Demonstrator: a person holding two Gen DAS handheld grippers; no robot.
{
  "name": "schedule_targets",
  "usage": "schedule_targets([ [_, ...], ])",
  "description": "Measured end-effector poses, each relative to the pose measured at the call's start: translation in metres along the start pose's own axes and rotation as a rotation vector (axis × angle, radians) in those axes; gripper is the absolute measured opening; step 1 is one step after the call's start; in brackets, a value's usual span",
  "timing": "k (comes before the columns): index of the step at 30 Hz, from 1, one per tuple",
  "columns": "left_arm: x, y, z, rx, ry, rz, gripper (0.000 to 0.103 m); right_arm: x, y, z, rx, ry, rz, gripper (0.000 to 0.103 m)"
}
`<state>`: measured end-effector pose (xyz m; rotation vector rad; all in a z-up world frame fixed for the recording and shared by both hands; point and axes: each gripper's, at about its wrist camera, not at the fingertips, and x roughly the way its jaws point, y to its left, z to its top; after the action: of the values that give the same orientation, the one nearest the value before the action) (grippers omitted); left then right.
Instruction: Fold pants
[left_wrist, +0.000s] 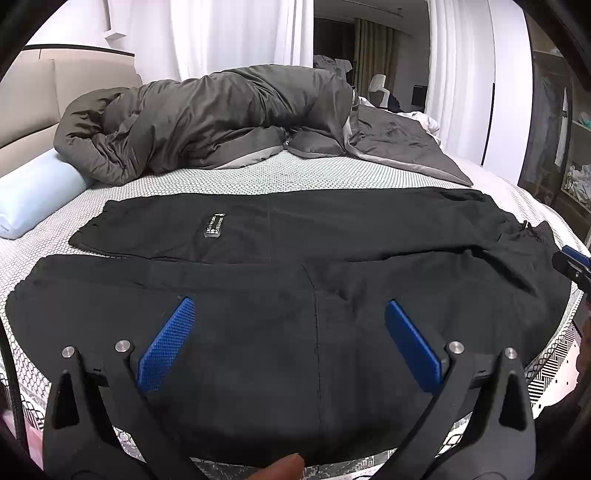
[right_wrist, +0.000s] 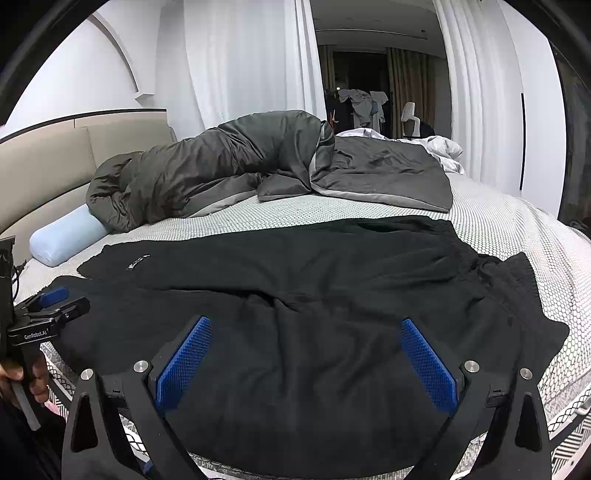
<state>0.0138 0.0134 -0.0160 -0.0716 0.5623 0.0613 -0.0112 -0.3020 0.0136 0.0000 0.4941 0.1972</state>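
Black pants (left_wrist: 295, 240) lie spread flat on the bed, legs side by side running left, waistband at the right; they also show in the right wrist view (right_wrist: 295, 280). A small label (left_wrist: 215, 226) sits on the far leg. My left gripper (left_wrist: 290, 306) is open and empty, hovering over the near leg. My right gripper (right_wrist: 306, 325) is open and empty, over the near leg toward the waist end. The left gripper shows at the left edge of the right wrist view (right_wrist: 51, 310); the right gripper's tip shows at the right edge of the left wrist view (left_wrist: 574, 262).
A crumpled grey duvet (left_wrist: 207, 118) lies across the far side of the mattress (left_wrist: 258, 177). A light blue bolster pillow (left_wrist: 33, 192) lies at the far left by the beige headboard (left_wrist: 44, 99). White curtains hang behind. The bed's near edge is just below the grippers.
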Motion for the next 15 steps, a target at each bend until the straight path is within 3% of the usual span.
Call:
schedule_targets([
  [9,-0.001,0.003,0.001,0.0,0.005,0.002,0.102,-0.006,-0.009,0.002,0.021,-0.03,-0.027,0.103],
  [15,-0.013,0.02,0.004,-0.058,-0.026,0.01,0.102,-0.01,-0.024,0.012,0.089,-0.047,-0.006,0.103],
])
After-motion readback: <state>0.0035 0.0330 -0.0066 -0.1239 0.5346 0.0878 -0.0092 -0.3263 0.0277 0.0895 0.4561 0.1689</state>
